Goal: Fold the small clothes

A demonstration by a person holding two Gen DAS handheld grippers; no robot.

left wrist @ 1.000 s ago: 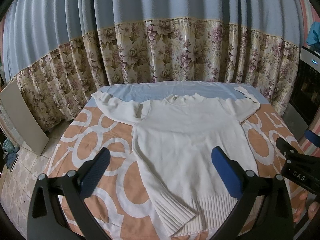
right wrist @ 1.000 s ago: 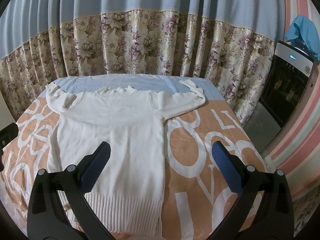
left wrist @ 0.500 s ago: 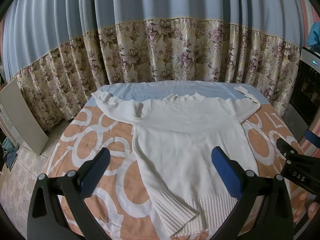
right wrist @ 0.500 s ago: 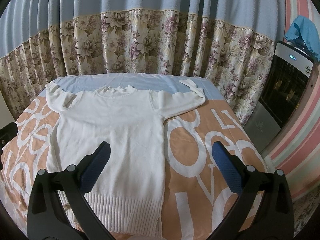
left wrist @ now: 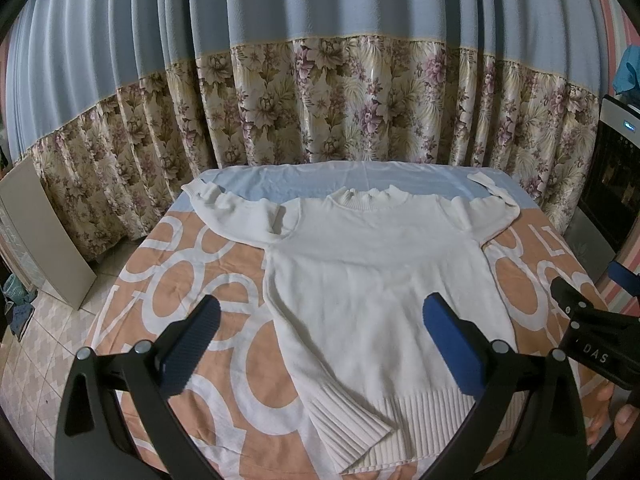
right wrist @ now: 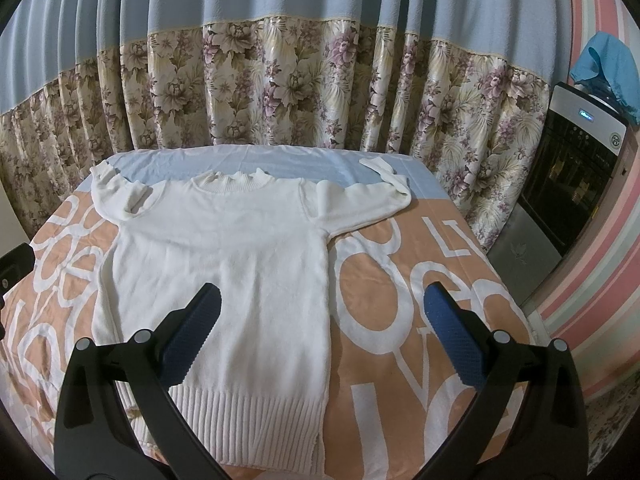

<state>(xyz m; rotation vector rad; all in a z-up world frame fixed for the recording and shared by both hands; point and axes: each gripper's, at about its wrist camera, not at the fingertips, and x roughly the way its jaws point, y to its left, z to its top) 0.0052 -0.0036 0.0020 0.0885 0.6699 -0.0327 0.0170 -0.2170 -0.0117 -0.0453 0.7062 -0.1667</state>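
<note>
Nothing has really moved since the earlier frames: both hand-held grippers hover in the same place. Left hand-held gripper and right hand-held gripper have their jaws wide apart and hold nothing. The sweater lies flat in the middle of the bed, sleeves spread, so I judge the folding not yet begun. Only the left view shows the turned-up hem corner at the bottom; only the right view shows the side slit.
</note>
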